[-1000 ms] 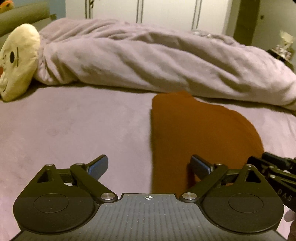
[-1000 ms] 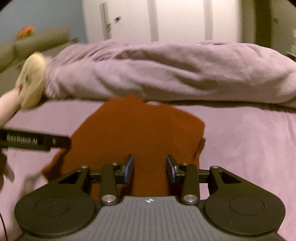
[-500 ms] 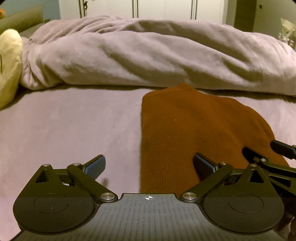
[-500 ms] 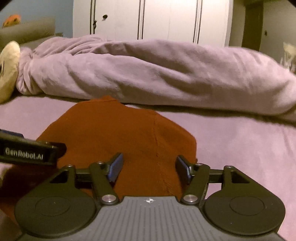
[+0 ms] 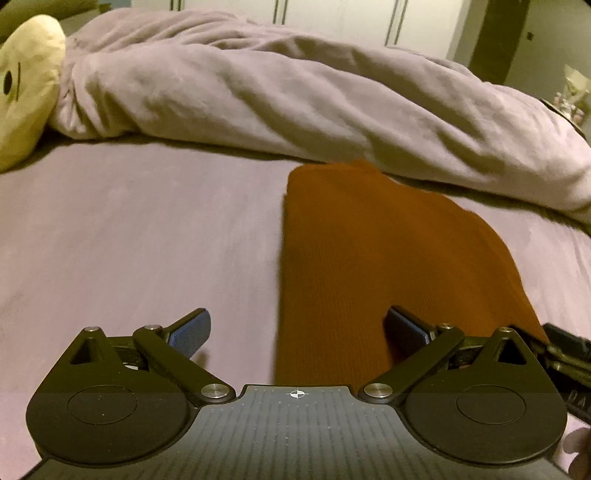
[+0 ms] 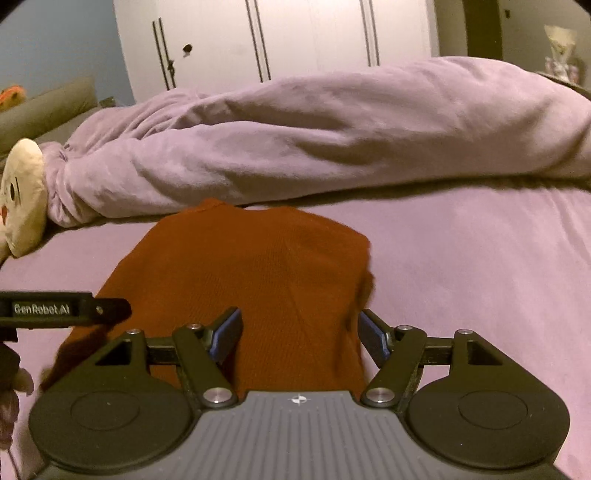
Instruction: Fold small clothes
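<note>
A folded rust-brown knitted garment (image 5: 380,258) (image 6: 255,280) lies flat on the lilac bed sheet (image 5: 140,229). My left gripper (image 5: 297,328) hovers open over the garment's near left edge, one pad over the sheet, the other over the cloth, nothing pinched. My right gripper (image 6: 299,334) is over the garment's near right part; its jaws are opening, and the pads stand apart above the cloth without pressing it. The left tool's body (image 6: 62,308) shows at the left of the right wrist view.
A bunched lilac duvet (image 5: 314,96) (image 6: 332,136) runs across the bed behind the garment. A cream plush toy (image 5: 26,85) (image 6: 24,199) lies at the far left. White wardrobe doors (image 6: 295,33) stand beyond the bed.
The right gripper's jaws have spread from nearly closed to wide. Both views have shifted slightly over the garment, which lies where it was.
</note>
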The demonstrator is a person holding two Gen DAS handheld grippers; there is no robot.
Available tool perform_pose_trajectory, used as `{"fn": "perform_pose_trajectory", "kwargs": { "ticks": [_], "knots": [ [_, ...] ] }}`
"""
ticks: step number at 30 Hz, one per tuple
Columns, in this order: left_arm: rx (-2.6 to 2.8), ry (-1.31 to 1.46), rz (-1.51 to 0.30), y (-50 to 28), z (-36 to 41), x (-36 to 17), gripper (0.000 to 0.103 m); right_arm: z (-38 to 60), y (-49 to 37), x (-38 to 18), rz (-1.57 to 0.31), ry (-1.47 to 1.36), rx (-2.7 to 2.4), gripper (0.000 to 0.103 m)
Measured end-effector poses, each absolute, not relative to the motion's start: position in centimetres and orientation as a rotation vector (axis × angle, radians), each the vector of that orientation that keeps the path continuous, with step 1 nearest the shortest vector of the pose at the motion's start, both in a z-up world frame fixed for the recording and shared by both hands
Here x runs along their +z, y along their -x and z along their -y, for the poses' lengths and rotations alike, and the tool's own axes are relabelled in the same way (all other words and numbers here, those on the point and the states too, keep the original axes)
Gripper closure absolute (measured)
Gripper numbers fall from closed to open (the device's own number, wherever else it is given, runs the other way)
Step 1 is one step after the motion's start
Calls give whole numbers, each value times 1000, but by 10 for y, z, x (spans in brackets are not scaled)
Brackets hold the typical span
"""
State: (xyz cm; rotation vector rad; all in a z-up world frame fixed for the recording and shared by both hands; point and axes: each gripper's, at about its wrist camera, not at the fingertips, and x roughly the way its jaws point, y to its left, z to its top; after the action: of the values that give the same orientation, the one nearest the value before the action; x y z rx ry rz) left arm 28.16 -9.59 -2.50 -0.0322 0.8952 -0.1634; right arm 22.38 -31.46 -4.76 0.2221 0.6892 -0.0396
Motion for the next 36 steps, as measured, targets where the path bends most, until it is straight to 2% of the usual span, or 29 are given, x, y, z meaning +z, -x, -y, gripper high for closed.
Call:
{"fn": "perform_pose_trajectory", "kwargs": {
  "ticks": [6, 22, 30, 36],
  "knots": [
    [-144, -18, -893, -268, 100, -29, 0, 310, -190, -63, -743, -206, -51, 32],
    [-180, -94, -897, -266, 101, -33, 0, 315, -190, -64, -786, -186, -18, 27],
    [-222, -145, -860, -261, 102, -41, 0, 314, -192, -67, -829, -170, -13, 21],
    [-279, 64, -954, -271, 68, -27, 0, 333, -187, -59, -848, -295, 49, 21]
  ]
}}
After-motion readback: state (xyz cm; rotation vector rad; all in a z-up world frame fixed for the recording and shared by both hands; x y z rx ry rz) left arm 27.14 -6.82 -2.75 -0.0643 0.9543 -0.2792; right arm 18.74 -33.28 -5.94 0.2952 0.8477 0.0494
